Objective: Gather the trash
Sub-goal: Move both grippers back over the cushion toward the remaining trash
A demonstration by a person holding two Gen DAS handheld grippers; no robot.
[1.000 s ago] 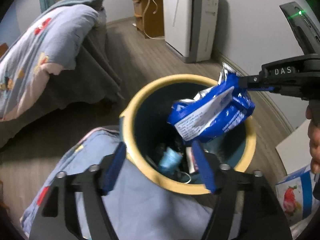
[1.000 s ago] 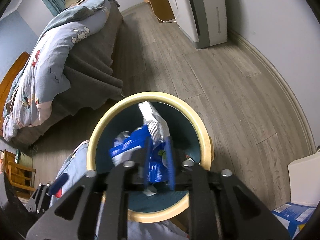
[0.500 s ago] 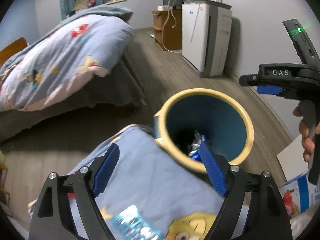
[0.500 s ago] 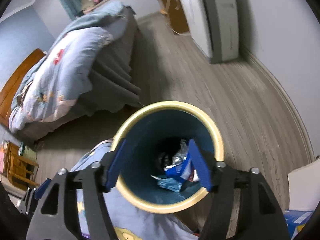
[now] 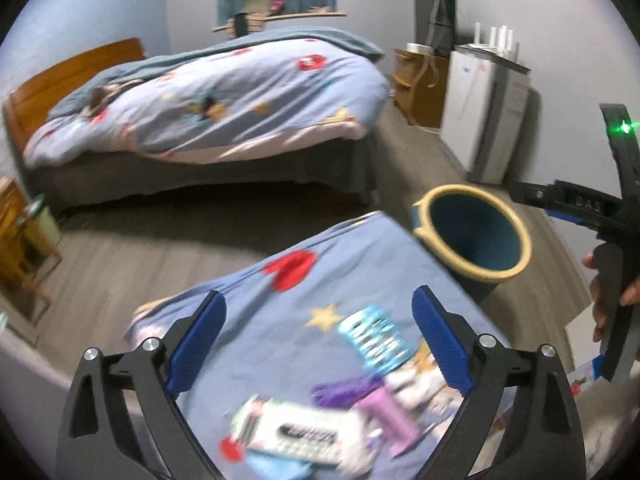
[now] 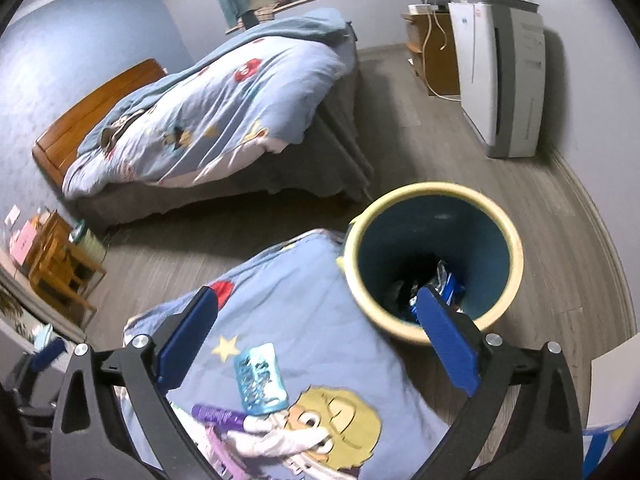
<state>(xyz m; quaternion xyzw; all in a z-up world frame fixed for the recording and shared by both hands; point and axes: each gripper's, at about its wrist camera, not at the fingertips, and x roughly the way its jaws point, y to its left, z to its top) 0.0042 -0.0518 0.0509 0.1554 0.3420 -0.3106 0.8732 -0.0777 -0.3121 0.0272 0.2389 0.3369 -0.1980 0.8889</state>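
Between pickups now. Left gripper (image 5: 318, 340) and right gripper (image 6: 318, 340) both spreading wide, nothing between the fingers. Blue wrapper (image 6: 448, 286) down in the bin (image 6: 516, 248). Next up, probably: drop onto the light-blue packet (image 6: 260, 378) on the bedspread (image 6: 304, 320) and pinch it.

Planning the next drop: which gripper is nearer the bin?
Right. The right gripper sits at the bin's rim; the left gripper is back over the blanket, bin beyond it.
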